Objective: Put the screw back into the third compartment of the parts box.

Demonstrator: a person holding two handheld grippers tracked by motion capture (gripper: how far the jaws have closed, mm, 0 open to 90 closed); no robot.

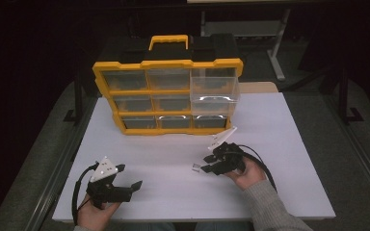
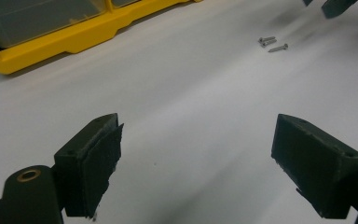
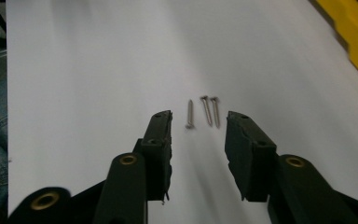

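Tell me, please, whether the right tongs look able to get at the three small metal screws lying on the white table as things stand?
Probably yes. The right tongs are open with the three small metal screws lying just ahead of the tips on the bare white table, and nothing stands between them.

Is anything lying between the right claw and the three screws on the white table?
Nothing visible does. The right claw is open, its jaws just short of the three screws, with bare white table in the gap. The yellow drawer box stands farther back.
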